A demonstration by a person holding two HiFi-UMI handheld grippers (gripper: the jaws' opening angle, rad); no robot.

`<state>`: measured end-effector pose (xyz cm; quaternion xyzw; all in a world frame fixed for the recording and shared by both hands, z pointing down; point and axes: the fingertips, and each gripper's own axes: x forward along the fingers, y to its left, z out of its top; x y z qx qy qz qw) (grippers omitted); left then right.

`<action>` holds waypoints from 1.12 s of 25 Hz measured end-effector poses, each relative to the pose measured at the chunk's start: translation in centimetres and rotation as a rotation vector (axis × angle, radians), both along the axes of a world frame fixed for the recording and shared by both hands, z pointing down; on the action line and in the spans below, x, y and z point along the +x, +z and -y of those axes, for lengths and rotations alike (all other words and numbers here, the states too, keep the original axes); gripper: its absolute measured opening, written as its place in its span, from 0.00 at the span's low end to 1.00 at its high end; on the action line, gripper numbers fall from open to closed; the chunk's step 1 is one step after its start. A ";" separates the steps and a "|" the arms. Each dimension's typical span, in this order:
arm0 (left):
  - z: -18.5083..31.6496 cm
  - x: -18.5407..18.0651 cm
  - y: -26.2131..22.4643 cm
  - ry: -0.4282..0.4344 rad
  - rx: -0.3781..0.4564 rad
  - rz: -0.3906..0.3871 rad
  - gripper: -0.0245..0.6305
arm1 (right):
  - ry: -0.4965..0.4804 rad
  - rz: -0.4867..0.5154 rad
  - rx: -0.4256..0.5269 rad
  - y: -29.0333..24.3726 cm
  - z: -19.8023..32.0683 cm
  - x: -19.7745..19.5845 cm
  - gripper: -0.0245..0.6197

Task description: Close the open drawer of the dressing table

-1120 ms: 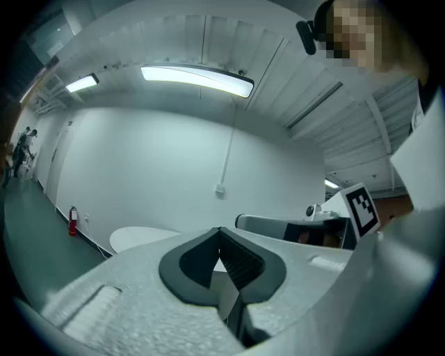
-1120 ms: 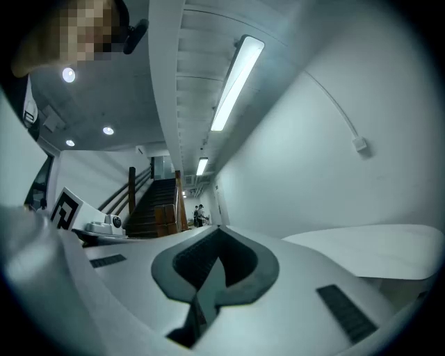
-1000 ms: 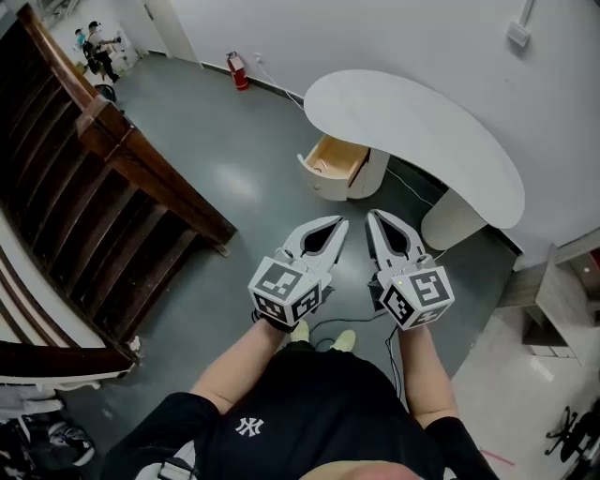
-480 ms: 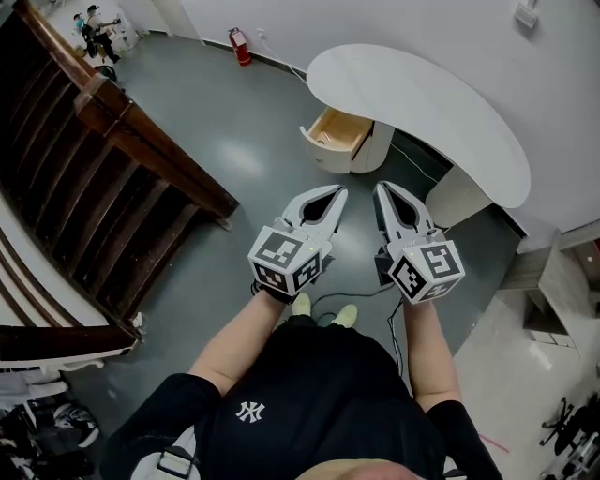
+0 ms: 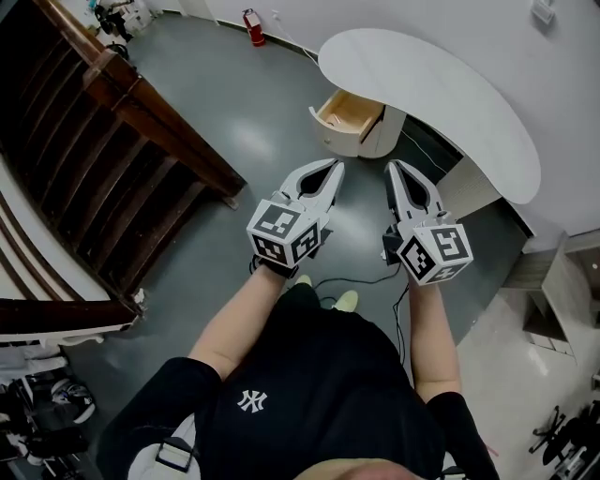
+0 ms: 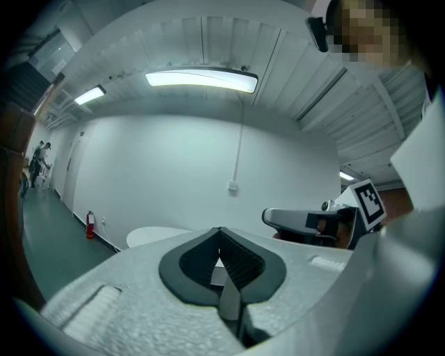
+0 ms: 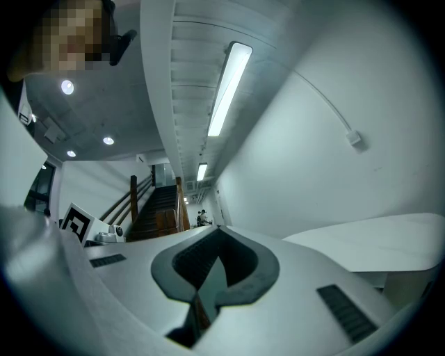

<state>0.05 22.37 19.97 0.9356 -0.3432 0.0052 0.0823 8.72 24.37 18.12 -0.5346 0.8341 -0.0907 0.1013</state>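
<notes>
Dark wooden stair banister point(image 5: 141, 122) at left, glossy grey floor point(image 5: 234, 112), red fire extinguisher point(image 5: 253, 26) (upright, against the white wall point(image 5: 300, 11)), black cable point(image 5: 366, 278) on the floor, lit ceiling strip light point(image 6: 201, 80).

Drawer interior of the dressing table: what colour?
Pale wood; the drawer shows best in the head view.

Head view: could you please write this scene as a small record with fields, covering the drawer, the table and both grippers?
drawer: open, light wood inside, below the tabletop's left end in the head view
dressing table: white, curved top, beside the wall
left gripper: jaws together, empty, apart from the drawer
right gripper: jaws together, empty, apart from the drawer
floor: grey; a black cable lies on it
task state: drawer not yet closed
</notes>
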 end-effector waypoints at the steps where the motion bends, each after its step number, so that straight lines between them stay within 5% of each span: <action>1: 0.2 -0.1 0.1 -0.007 0.000 0.001 0.05 | -0.002 -0.002 0.004 0.0 0.2 0.0 0.06; 15: 5.8 -1.0 5.0 -0.054 -0.044 0.050 0.05 | -0.045 -0.020 -0.027 2.7 6.0 -1.5 0.06; 28: 22.9 -4.3 16.1 -0.058 -0.089 0.117 0.05 | -0.043 -0.076 -0.118 9.5 24.1 -4.8 0.06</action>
